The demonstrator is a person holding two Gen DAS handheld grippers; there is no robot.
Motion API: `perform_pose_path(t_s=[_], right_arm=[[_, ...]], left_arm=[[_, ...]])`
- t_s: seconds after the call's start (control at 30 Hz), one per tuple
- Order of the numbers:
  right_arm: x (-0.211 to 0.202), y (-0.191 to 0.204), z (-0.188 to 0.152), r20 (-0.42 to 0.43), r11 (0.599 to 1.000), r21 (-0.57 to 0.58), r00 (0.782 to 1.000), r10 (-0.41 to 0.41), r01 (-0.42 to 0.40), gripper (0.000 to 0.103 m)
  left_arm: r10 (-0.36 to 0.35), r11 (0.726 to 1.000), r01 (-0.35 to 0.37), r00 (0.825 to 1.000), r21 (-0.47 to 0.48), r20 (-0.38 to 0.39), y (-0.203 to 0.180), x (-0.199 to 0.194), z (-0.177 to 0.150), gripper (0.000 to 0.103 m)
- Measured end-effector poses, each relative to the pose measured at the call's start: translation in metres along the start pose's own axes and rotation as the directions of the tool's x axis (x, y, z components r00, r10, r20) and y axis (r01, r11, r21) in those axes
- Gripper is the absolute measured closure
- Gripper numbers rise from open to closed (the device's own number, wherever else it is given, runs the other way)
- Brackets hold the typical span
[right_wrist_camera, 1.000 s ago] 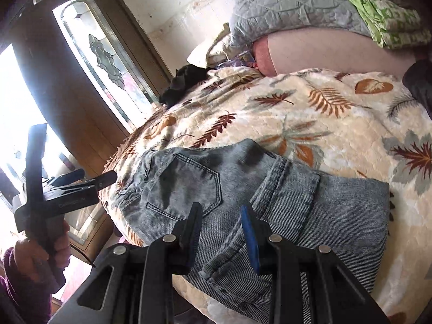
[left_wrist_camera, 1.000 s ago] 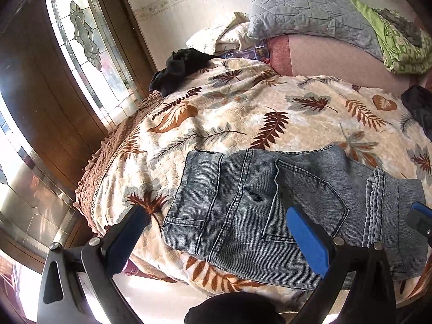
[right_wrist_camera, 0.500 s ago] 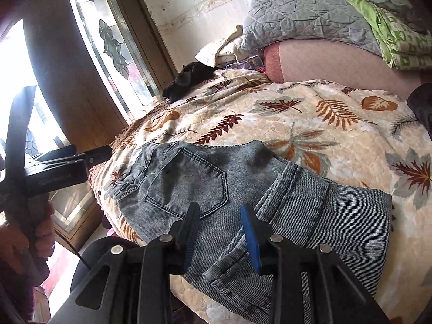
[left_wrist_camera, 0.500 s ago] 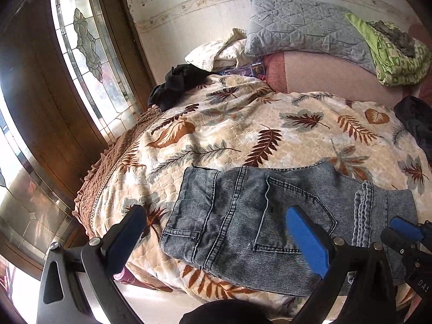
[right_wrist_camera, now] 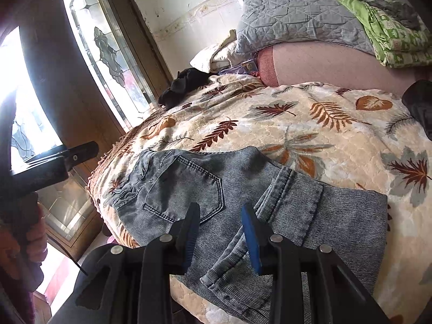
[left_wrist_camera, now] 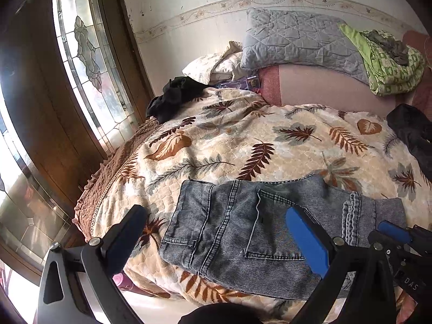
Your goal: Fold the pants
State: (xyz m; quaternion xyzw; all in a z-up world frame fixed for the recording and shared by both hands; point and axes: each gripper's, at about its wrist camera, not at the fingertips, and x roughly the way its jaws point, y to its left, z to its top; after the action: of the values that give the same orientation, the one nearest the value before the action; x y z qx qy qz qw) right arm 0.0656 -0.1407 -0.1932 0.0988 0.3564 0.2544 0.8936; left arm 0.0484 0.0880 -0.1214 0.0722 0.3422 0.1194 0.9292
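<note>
Bed (left_wrist_camera: 310, 162) fills both views, covered by a cream blanket (right_wrist_camera: 337, 140) with brown and grey leaf print, brown fringed edge on the window side. Stained-glass window (left_wrist_camera: 81, 62) in a dark wood frame at left. Pink headboard (left_wrist_camera: 324, 89) at the far end, with a grey quilted pillow (left_wrist_camera: 297, 40) leaning on top of it and a folded green quilt (left_wrist_camera: 388, 64) beside that. Black garment (left_wrist_camera: 175, 97) bunched at the far left corner of the bed, another dark one (left_wrist_camera: 413, 135) at the right edge.

Pants (left_wrist_camera: 256, 232) (grey-blue denim, folded into a compact stack) lie flat on the near edge of the bed, back pocket (right_wrist_camera: 189, 186) facing up, cuffs (right_wrist_camera: 283, 208) folded over on the right side of the stack.

Left gripper (left_wrist_camera: 216, 232) hovers above the pants' waistband end, jaws spread wide, nothing between them, not touching the cloth. Right gripper (right_wrist_camera: 220, 229) sits over the cuff end with jaws only partly apart, a clear gap between the blue pads; nothing pinched, denim visible through the gap below. A hand (right_wrist_camera: 24, 240) holding the left gripper's handle shows at the right view's left edge.
</note>
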Motion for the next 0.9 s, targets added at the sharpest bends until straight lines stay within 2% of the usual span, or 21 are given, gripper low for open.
perform_pose_path(t_s=[0.9], right_arm=[[0.019,0.021,-0.001,-0.017,0.998,-0.046,0.999,0.029,-0.03,0.068]], left_arm=[[0.031,1.0,-0.031,0.999,0.003,0.008,0.004,0.003,-0.001,0.0]])
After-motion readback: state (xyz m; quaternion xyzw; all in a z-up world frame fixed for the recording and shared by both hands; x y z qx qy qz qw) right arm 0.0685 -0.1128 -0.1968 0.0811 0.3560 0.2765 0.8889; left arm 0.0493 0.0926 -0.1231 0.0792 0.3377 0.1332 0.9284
